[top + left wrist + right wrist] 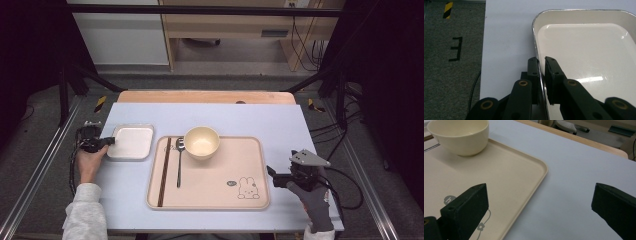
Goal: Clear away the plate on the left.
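Observation:
A shallow white metal dish (131, 142) lies on the pale blue mat at the left; in the left gripper view its silver rim (535, 32) runs between the black jaws. My left gripper (111, 141) (542, 66) is shut on that left rim, one pad outside and one inside. To the right sits a beige tray (215, 180) with a rabbit print, carrying a cream bowl (202, 142), a spoon (179, 165) and dark chopsticks (164, 172). My right gripper (274, 177) (539, 205) stands open and holds nothing, just off the tray's right edge (541, 173); the bowl (461, 137) is far ahead of it.
The blue mat (280, 125) covers a wooden table whose far edge (205, 96) shows beyond it. Black frame posts stand at both sides. Cables trail from each gripper. Bare mat lies behind the tray and to its right.

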The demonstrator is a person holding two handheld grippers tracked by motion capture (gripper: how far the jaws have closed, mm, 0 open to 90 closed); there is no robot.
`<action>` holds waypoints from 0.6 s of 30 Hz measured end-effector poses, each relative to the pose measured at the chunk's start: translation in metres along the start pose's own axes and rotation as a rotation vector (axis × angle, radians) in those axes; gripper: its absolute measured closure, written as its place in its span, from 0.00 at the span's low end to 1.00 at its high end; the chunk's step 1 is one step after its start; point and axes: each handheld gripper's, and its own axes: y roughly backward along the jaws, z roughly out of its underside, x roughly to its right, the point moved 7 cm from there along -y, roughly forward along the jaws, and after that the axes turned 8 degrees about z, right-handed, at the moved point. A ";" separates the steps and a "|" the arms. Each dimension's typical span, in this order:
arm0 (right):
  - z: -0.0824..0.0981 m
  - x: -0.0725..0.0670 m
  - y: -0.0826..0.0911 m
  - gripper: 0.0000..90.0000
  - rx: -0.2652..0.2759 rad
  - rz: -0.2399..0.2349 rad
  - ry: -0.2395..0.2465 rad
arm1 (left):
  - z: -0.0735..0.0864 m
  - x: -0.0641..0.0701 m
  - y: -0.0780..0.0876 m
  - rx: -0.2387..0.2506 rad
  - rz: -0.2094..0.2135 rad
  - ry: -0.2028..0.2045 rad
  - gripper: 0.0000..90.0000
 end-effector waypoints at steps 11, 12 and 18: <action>0.000 0.000 -0.001 0.01 -0.003 0.002 -0.001 | -0.015 0.016 0.021 0.097 -0.015 -0.006 0.98; 0.000 0.000 -0.001 0.01 -0.003 0.003 -0.002 | -0.016 0.017 0.023 0.104 -0.017 -0.009 0.99; 0.000 0.000 0.000 0.01 0.000 0.003 0.004 | -0.020 0.023 0.029 0.136 -0.034 -0.036 0.99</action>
